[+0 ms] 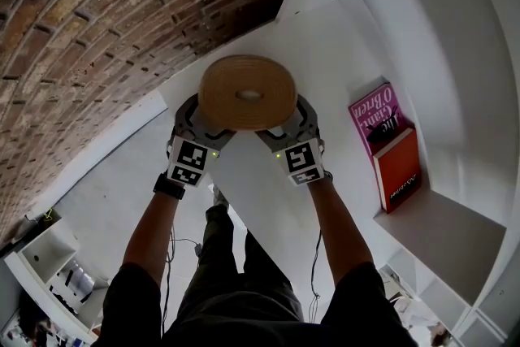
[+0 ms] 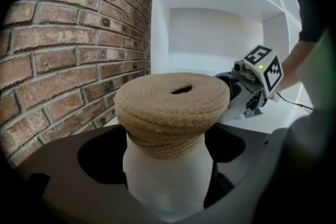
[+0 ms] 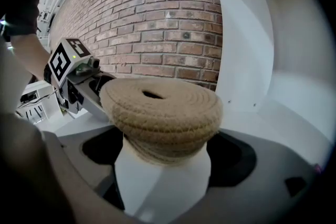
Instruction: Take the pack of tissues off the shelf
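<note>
The pack of tissues [image 1: 248,92] is a round white canister topped by a coiled tan rope lid with a slot in it. It hangs in the air in front of a white panel, carried between both grippers. My left gripper [image 1: 199,122] clasps its left side and my right gripper [image 1: 296,122] its right side. In the left gripper view the canister's white body [image 2: 168,165] fills the gap between the jaws, with the right gripper [image 2: 247,89] beyond it. The right gripper view shows the same hold on the body [image 3: 163,176], with the left gripper [image 3: 86,86] opposite.
A brick wall [image 1: 97,20] stands to the left. A white shelf unit [image 1: 455,93] is on the right, where a pink book [image 1: 380,116] and a red book [image 1: 398,171] stand on a shelf board [image 1: 443,232].
</note>
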Motion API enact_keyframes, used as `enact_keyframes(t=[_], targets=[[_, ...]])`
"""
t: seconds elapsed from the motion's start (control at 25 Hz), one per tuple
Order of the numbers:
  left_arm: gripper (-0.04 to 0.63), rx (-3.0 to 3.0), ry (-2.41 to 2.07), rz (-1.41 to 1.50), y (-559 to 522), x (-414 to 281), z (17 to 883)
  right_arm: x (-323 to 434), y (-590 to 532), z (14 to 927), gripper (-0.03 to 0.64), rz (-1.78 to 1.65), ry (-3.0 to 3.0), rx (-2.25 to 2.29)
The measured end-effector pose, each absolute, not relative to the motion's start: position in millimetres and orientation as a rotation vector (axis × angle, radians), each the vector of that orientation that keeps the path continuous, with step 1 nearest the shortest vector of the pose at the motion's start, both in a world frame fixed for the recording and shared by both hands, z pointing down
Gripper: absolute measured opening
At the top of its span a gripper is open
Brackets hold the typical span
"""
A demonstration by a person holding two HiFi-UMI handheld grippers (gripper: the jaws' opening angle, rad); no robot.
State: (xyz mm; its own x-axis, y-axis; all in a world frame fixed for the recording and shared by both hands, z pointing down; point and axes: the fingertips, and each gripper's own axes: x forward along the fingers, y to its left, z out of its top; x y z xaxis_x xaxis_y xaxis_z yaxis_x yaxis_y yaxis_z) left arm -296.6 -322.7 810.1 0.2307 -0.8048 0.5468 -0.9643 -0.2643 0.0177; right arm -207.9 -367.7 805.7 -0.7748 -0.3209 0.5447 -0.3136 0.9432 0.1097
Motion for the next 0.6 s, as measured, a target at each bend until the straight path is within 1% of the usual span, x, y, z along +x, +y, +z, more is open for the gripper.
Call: enact_keyframes(t=[0.24, 0.44, 0.52, 0.6], targets=[[0.463, 2.114, -1.601, 0.694, -299.2, -302.0, 814.0, -187.0, -363.7, 794.3, 0.491, -0.002, -2.506, 0.475], [0.461, 2.084, -1.623, 0.680, -273.0, -311.1, 786.6, -158.3, -356.8, 762.0, 0.488, 0.092, -2.523, 0.563], [0.438, 2.100, -1.646, 0.666, -267.7, -310.6, 763.7, -152.8, -352.5, 737.1, 0.467, 0.085, -2.547, 0.581], [0.387, 2.128, -1.682, 0.645, -263.1, -309.4, 735.4, -150.2, -348.0, 707.0, 0.427, 0.044, -2.575, 0.594]])
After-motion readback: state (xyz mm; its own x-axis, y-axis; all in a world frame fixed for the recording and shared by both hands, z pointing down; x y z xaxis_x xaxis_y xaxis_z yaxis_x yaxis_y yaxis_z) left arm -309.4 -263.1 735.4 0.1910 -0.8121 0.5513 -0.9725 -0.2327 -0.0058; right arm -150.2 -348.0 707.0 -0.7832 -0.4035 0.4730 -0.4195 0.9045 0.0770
